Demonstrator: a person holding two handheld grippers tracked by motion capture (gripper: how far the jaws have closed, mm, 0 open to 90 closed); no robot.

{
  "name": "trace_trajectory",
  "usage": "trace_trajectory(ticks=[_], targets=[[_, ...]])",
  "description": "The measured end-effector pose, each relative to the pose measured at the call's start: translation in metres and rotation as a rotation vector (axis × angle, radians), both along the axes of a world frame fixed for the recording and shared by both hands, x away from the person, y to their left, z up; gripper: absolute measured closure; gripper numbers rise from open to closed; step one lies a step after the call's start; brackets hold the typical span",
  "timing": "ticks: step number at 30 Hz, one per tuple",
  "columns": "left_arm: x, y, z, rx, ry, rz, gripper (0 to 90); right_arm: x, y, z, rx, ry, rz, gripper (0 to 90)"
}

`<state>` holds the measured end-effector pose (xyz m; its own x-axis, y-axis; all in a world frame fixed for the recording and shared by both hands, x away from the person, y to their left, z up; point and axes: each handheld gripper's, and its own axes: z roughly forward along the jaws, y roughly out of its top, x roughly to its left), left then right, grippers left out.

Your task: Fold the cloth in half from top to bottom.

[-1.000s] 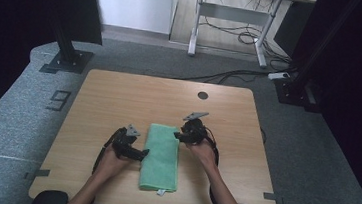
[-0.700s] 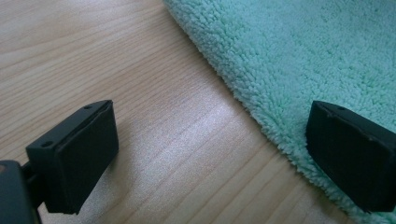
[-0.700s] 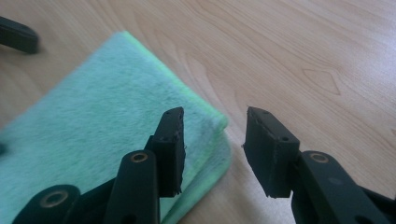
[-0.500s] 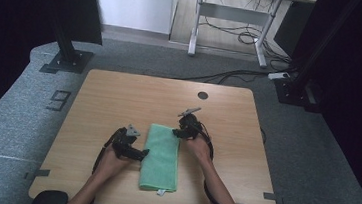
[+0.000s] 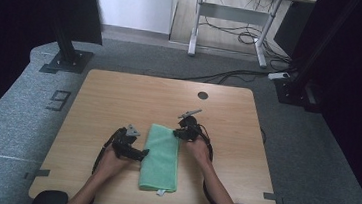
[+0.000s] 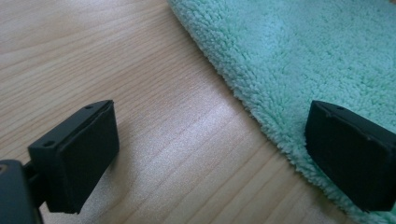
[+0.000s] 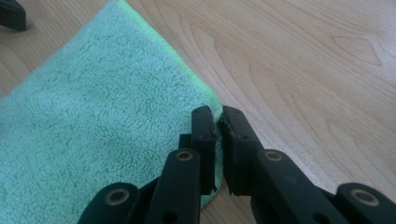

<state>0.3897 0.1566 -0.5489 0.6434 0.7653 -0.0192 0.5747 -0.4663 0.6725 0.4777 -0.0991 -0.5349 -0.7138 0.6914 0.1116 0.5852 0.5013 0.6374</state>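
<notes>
towel [image 5: 161, 158]: green terry cloth, folded into a long rectangle, lies flat on the table, lower centre of the high view, long side running toward the bottom edge; small white tag pokes out at its bottom edge.
towel corner [image 7: 212, 105]: far right corner of the cloth, lower centre of the right gripper view, with a brighter green hem running up-left from it.
right gripper [image 5: 182, 132]: at the towel's upper right corner in the high view; jaws have just been closing and now pinch that corner, cloth edge visible between the two black pads [image 7: 204, 135]. Clenched on the towel.
right hand [image 5: 199, 146]: behind the gripper, forearm runs to the bottom edge right of centre, black cable trails alongside.
left gripper [image 5: 143, 153]: at the towel's left long edge, mid-height, centre-left of the high view. Jaws wide apart, gripping nothing.
left gripper detail: in the left gripper view one pad [image 6: 77, 156] hangs over bare wood at lower left, the other [image 6: 350, 158] over the towel's fuzzy edge at lower right; whether that pad touches the pile I cannot tell.
left hand [image 5: 113, 161]: wrapped round the gripper body, forearm enters from the bottom left.
table [image 5: 119, 96]: light wood top, rounded corners, round dark cable hole [image 5: 202, 95] near the far edge, upper centre.
floor [image 5: 10, 131]: grey carpet round the table, with a dark stand base [image 5: 65, 60] at upper left.
</notes>
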Motion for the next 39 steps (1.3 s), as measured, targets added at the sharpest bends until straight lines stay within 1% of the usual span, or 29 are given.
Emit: trace_trajectory(ticks=[4, 9, 14, 19, 20, 23, 24, 25, 29, 31, 33, 35, 39], targets=[[-0.005, 0.002, 0.001, -0.011, 0.003, -0.006, 4.7, 0.001, 0.000, 0.000, 0.001, 0.003, 0.005, 84.5], [-0.014, -0.001, 0.003, 0.000, 0.017, -0.033, 6.1, 0.001, -0.001, 0.000, 0.008, 0.006, 0.005, 84.4], [-0.015, -0.001, 0.002, 0.001, 0.010, -0.032, 6.0, 0.001, -0.001, 0.000, 0.004, 0.002, 0.006, 84.4], [-0.016, -0.001, 0.000, -0.002, 0.000, -0.017, 3.5, -0.002, -0.001, -0.001, 0.007, -0.020, 0.010, 84.8], [-0.015, -0.001, 0.000, -0.002, 0.001, -0.017, 3.4, -0.003, 0.000, -0.001, -0.002, -0.031, 0.014, 85.0], [-0.015, -0.001, 0.000, 0.001, 0.001, -0.018, 3.3, -0.004, 0.001, 0.001, -0.017, -0.041, 0.020, 85.1], [-0.015, -0.001, 0.000, 0.002, 0.002, -0.018, 3.2, -0.005, 0.001, 0.004, -0.021, -0.052, 0.027, 85.1], [-0.015, -0.001, 0.000, 0.002, 0.002, -0.017, 3.2, -0.005, 0.001, 0.004, -0.021, -0.052, 0.027, 85.1], [-0.015, -0.001, 0.000, 0.002, 0.001, -0.014, 3.0, -0.009, -0.002, 0.016, -0.003, -0.081, 0.040, 85.1], [-0.015, -0.001, 0.000, 0.002, 0.001, -0.014, 3.0, -0.014, -0.002, 0.025, 0.007, -0.094, 0.046, 85.0], [-0.016, -0.001, 0.000, 0.004, 0.000, -0.012, 3.0, -0.020, -0.003, 0.034, 0.024, -0.114, 0.062, 85.1], [-0.016, -0.001, 0.000, 0.003, 0.001, -0.010, 2.9, -0.026, -0.004, 0.041, 0.029, -0.135, 0.080, 85.1], [-0.016, -0.001, 0.000, 0.004, 0.001, -0.007, 2.8, -0.039, -0.007, 0.053, 0.062, -0.150, 0.103, 85.1]])
